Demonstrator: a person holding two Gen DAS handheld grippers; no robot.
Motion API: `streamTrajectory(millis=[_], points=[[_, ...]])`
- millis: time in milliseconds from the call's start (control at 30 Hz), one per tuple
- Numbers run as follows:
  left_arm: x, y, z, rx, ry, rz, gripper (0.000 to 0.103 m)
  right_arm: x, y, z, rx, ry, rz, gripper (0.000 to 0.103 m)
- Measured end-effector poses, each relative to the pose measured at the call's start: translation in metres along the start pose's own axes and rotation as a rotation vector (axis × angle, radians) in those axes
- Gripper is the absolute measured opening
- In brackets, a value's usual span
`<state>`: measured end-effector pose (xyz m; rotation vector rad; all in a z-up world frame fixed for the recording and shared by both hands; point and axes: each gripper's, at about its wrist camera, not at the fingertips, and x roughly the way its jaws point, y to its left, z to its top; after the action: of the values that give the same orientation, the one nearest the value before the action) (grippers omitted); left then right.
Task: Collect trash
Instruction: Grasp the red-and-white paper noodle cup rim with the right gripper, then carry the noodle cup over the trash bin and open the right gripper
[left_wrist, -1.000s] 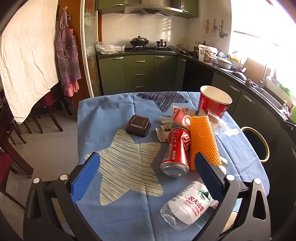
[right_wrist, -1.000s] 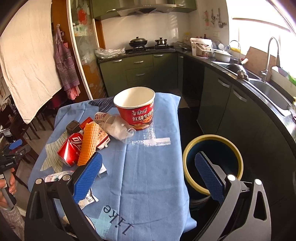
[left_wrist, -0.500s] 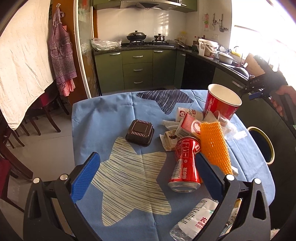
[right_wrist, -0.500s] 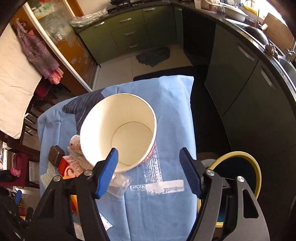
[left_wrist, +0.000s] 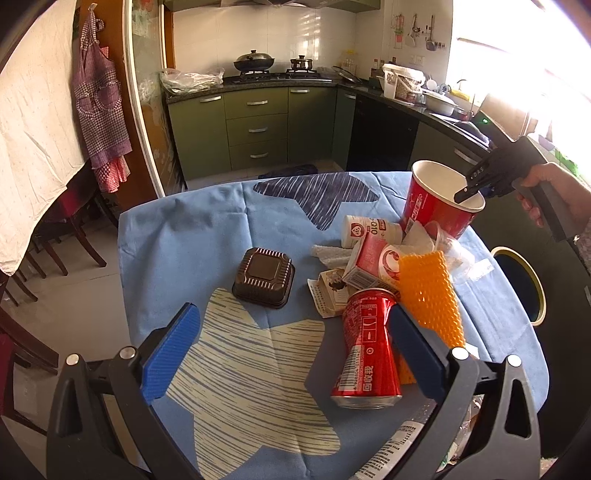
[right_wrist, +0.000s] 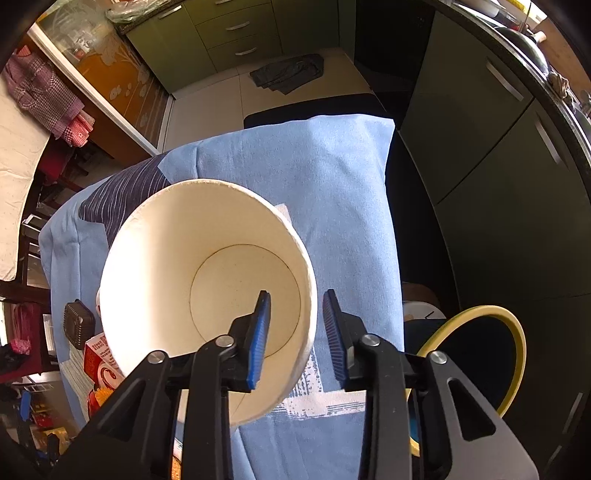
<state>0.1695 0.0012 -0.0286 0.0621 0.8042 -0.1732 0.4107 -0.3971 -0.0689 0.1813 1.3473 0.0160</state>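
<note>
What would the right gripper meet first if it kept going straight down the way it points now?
The right gripper, fingers just closing, already straddles the noodle cup's wall. Its inner finger would probably meet the cup's white floor first, the outer one the blue tablecloth; depth is unclear.

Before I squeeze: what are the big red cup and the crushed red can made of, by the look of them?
Red cup: looks like coated paper, with a matte white inside, rolled rim and printed red wall, so likely soft. Red can: thin metal, probably aluminium, glossy with bright glints, a silvery rim and a pinched, dented waist.
</note>
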Motion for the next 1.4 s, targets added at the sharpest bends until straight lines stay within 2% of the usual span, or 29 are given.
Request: streamTrajectory(millis=[33, 100, 133, 367, 533, 667, 867, 1000, 1133, 1233, 1333, 1400], points=[[0.001, -0.002, 0.001, 0.001, 0.003, -0.013, 0.097, 0.001, 0.001, 0.000, 0.000, 0.005, -0.001, 0.027], [0.004, -0.005, 0.003, 0.006, 0.021, -0.043, 0.097, 0.004, 0.001, 0.001, 0.001, 0.008, -0.007, 0.009], [0.005, -0.007, 0.004, 0.010, 0.028, -0.052, 0.097, 0.005, 0.001, 0.002, -0.002, 0.006, -0.014, 0.008], [0.004, -0.019, 0.011, 0.039, 0.049, -0.111, 0.097, 0.001, -0.009, 0.001, 0.008, -0.009, 0.015, 0.006], [0.001, -0.027, 0.020, 0.045, 0.082, -0.190, 0.097, -0.027, -0.034, 0.000, 0.060, -0.069, 0.049, 0.005], [-0.005, -0.037, 0.027, 0.061, 0.085, -0.237, 0.097, -0.059, -0.073, -0.007, 0.117, -0.121, 0.064, 0.005], [-0.016, -0.051, 0.035, 0.093, 0.065, -0.255, 0.097, -0.084, -0.166, -0.045, 0.250, -0.146, 0.002, 0.005], [-0.019, -0.062, 0.035, 0.114, 0.074, -0.265, 0.097, -0.063, -0.230, -0.081, 0.346, -0.100, -0.038, 0.005], [-0.020, -0.075, 0.033, 0.136, 0.085, -0.269, 0.097, -0.021, -0.270, -0.108, 0.414, -0.030, -0.050, 0.006], [-0.022, -0.085, 0.033, 0.160, 0.092, -0.268, 0.097, 0.006, -0.288, -0.115, 0.447, 0.003, -0.053, 0.007], [-0.025, -0.094, 0.033, 0.177, 0.096, -0.265, 0.097, 0.020, -0.301, -0.117, 0.471, 0.016, -0.042, 0.015], [-0.024, -0.100, 0.033, 0.183, 0.106, -0.269, 0.097, 0.019, -0.305, -0.115, 0.470, 0.001, -0.068, 0.036]])
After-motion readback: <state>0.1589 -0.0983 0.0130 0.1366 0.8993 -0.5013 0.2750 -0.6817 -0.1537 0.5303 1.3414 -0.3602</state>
